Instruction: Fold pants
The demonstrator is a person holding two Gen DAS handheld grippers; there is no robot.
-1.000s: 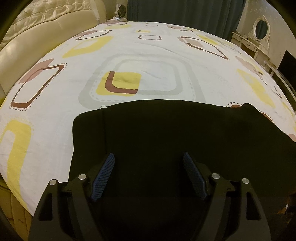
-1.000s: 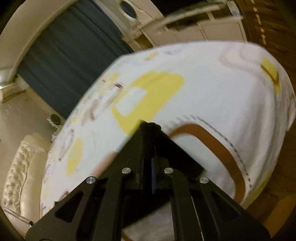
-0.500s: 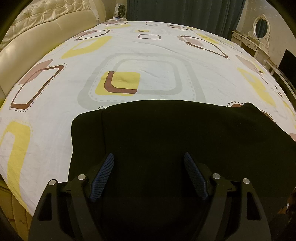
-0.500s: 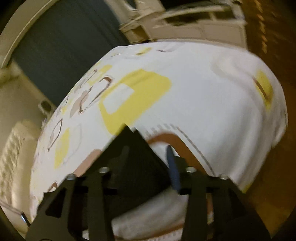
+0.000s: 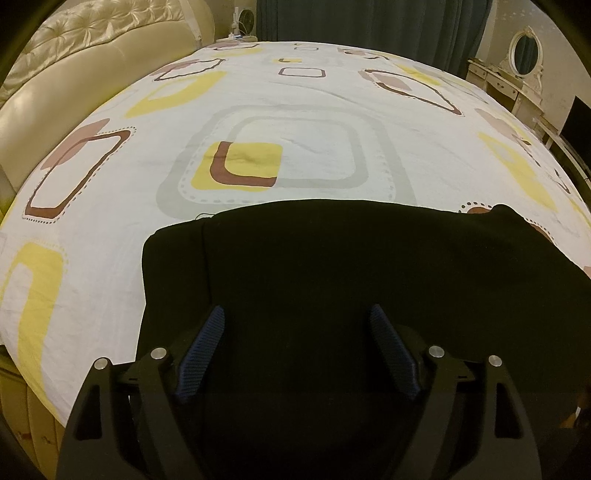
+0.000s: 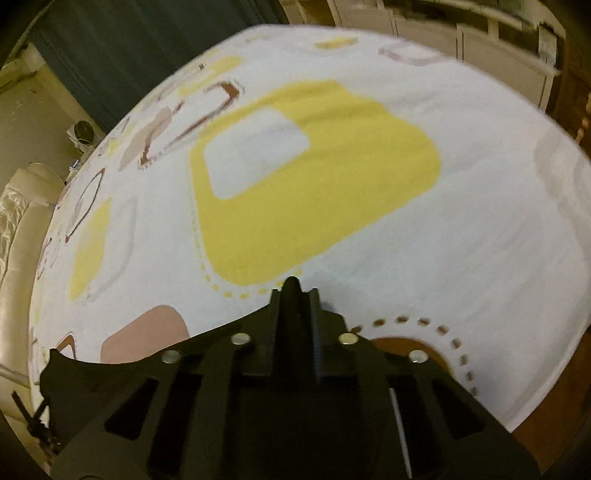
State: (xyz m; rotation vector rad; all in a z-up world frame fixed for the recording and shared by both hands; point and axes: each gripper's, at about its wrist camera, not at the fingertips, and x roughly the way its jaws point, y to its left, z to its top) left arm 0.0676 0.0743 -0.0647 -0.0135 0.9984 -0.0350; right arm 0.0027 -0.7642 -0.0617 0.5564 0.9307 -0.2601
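- The left tongs are held with the 2 ribbed blue pads wide apart, and nothing is clamped between them.
- The black pants are seen directly beneath and ahead of the left tongs; whether the pads touch the cloth cannot be told.
- The right tongs are seen with the 2 fingers drawn together, and a peak of black cloth is pinched between the tips.
- From that pinch, the pants are spread back and to the left under the right tongs, with a raised corner at the far left of the right wrist view.
- In the left wrist view the pants are laid as a broad dark sheet across the near part of the bed, with a straight far edge and a fold line running down near the left side.
- The bed is covered by a white sheet printed with yellow, brown and grey rounded squares.
- A cream tufted headboard is seen at the left, dark curtains beyond the bed, and a white dressing table with an oval mirror at the right.
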